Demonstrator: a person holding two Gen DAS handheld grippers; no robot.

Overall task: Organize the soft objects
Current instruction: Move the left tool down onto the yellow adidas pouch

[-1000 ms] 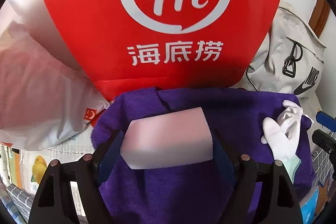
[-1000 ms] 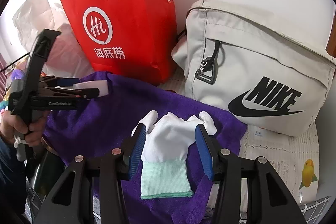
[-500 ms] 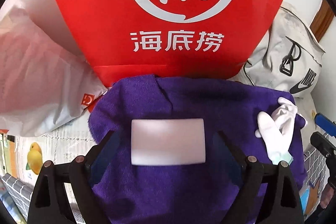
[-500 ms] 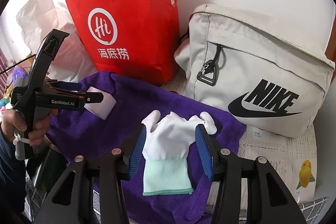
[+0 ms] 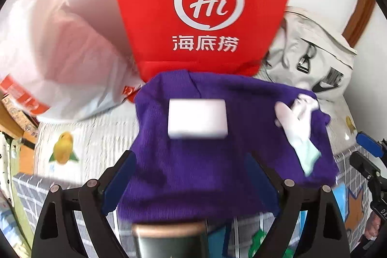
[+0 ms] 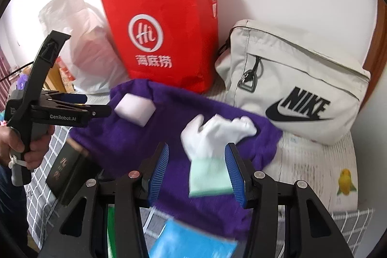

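Observation:
A white sponge block (image 5: 198,119) (image 6: 135,110) lies on the back part of a purple cloth (image 5: 193,173) (image 6: 174,127). My left gripper (image 5: 189,158) (image 6: 96,104) hangs open, back from the block, with nothing between its fingers. A white glove (image 6: 212,134) (image 5: 297,122) with a mint cuff lies flat on the cloth's right side. My right gripper (image 6: 197,172) is open above it; the cuff shows between the blue pads, but the left wrist view shows this gripper (image 5: 365,156) well clear of the glove.
A red paper bag (image 6: 164,40) stands behind the cloth against the wall, with a white plastic bag (image 6: 79,45) to its left and a grey Nike bag (image 6: 297,93) to its right. A dark box (image 6: 70,173) and a blue item (image 6: 191,243) sit at the near edge.
The left jaws widened off the sponge block, which now rests on the cloth, and that gripper drew back and up. The right gripper also pulled back from the glove.

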